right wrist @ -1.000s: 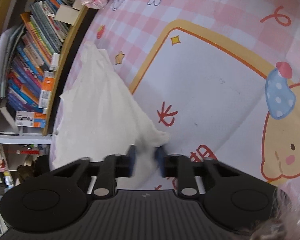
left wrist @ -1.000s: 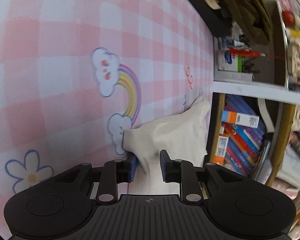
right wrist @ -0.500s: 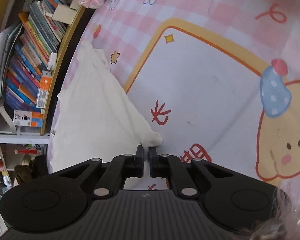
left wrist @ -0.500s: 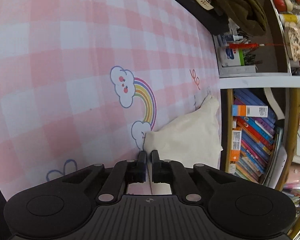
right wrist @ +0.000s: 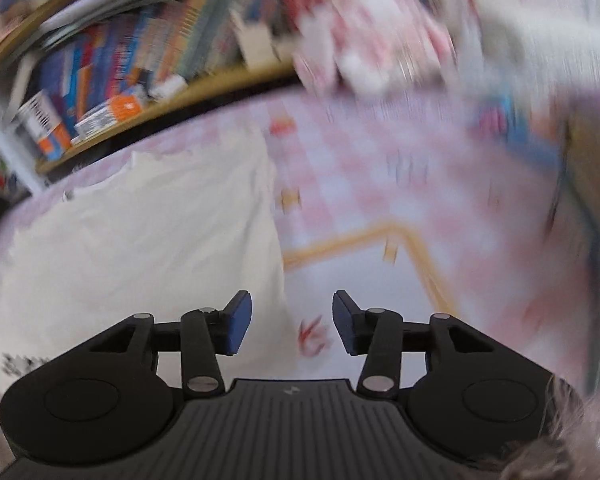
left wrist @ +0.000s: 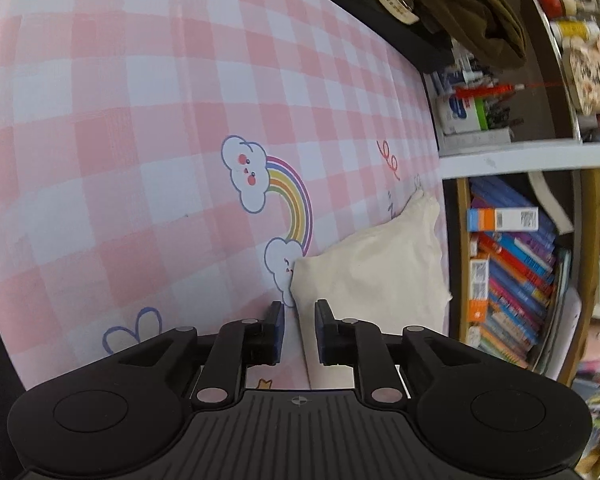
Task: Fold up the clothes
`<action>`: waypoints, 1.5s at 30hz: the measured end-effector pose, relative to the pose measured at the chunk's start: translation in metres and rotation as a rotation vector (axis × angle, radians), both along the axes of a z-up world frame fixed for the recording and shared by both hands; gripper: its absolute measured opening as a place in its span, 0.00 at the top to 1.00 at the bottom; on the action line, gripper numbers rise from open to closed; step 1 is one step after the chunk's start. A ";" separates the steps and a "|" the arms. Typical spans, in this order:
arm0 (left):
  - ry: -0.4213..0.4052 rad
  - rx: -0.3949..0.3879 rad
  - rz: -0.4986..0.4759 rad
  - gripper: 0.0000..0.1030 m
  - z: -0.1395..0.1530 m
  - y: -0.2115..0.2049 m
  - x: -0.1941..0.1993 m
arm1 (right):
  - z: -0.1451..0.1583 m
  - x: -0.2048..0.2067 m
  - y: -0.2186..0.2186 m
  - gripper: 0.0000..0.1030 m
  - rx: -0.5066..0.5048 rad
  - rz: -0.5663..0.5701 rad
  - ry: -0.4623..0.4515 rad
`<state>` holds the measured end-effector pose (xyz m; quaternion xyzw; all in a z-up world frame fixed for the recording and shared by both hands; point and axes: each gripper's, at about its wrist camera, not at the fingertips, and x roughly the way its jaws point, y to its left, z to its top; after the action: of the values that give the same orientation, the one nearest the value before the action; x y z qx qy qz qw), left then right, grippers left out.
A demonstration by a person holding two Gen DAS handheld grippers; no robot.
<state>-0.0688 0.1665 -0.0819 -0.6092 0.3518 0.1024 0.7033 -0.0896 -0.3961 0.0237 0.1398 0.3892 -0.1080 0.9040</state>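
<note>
The cream cloth (left wrist: 380,276) lies flat on the pink checked sheet (left wrist: 140,160), at the far right side, next to the bookshelf (left wrist: 508,280). The left gripper (left wrist: 299,332) is open and holds nothing; the cloth's near corner sits just past its tips. The right gripper (right wrist: 292,322) is wide open too, empty, near the cloth's right edge (right wrist: 276,240). That view is very blurry. With the 2 grippers letting go, the fold could spring back or slide crooked if a finger snags the cloth.

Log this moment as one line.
left gripper: open, at cloth corner | right gripper: open, beside cloth edge, view blurred | cloth: flat on checked sheet
</note>
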 end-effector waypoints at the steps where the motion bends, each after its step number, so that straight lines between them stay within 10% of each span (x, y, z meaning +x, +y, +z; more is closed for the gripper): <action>1: -0.004 -0.008 0.014 0.83 -0.001 0.000 -0.001 | 0.002 0.000 0.002 0.49 -0.021 0.027 -0.013; 12: -0.023 -0.046 0.099 0.82 -0.006 -0.001 -0.004 | -0.016 0.012 0.046 0.34 -0.036 0.342 0.061; 22: -0.030 -0.107 0.024 0.82 -0.013 0.014 0.002 | -0.017 0.026 0.145 0.01 -0.182 0.535 0.071; 30: -0.038 -0.051 -0.103 0.85 -0.010 0.017 0.015 | -0.025 0.044 0.264 0.01 -0.317 0.682 0.072; 39: -0.129 0.027 -0.369 1.00 0.006 0.027 0.041 | -0.023 0.060 0.366 0.04 -0.215 0.818 0.057; 45: -0.228 0.146 -0.573 1.00 0.033 0.014 0.058 | -0.031 0.068 0.417 0.32 -0.284 0.920 0.054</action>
<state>-0.0107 0.1808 -0.0486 -0.4408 0.4199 -0.1437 0.7802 -0.0221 0.0206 -0.0072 -0.1747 0.4155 0.2474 0.8577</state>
